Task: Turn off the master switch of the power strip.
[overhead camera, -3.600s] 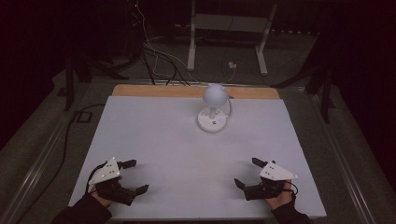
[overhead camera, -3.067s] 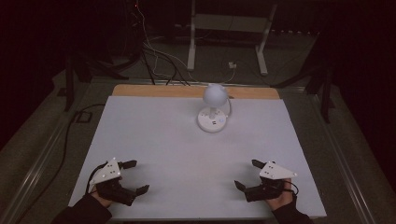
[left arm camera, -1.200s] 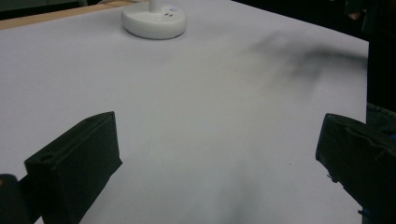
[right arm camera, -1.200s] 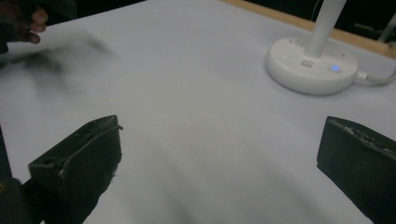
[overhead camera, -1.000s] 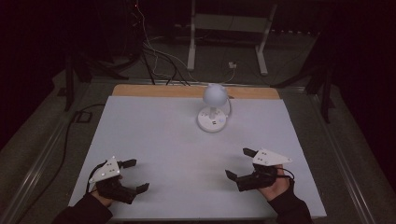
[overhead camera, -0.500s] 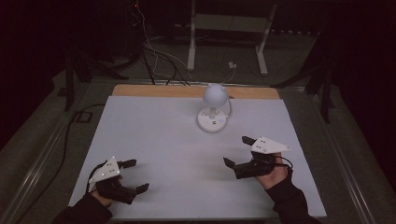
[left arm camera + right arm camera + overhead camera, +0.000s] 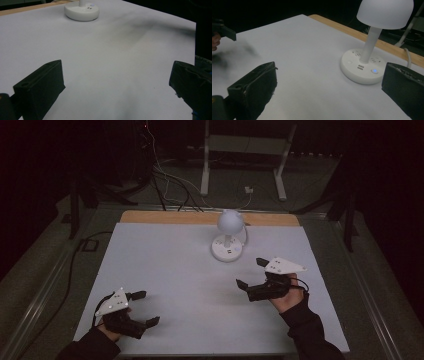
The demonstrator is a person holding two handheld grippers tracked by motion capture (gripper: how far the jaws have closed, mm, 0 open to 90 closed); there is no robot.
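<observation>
Nothing has yet been grasped. The small white dome-shaded desk lamp with a round socket base (image 7: 229, 236) stands untouched at the far middle of the tabletop (image 7: 165, 265), and a blue light is seen on its base in the right gripper view. The right tool (image 7: 251, 276) is held with its jaws spread wide, near the lamp and pointed toward it but clearly apart from it. The left tool (image 7: 141, 309) is also spread, empty, at the near left corner, well apart from the lamp. The approach, the contact and whatever is to be done with the lamp are judged to remain. The tabletop is covered in plain white, with a wooden strip (image 7: 200, 217) along its far edge. The room is dark; cables (image 7: 170, 180) and a metal stand (image 7: 245, 150) are seen on the floor beyond.
</observation>
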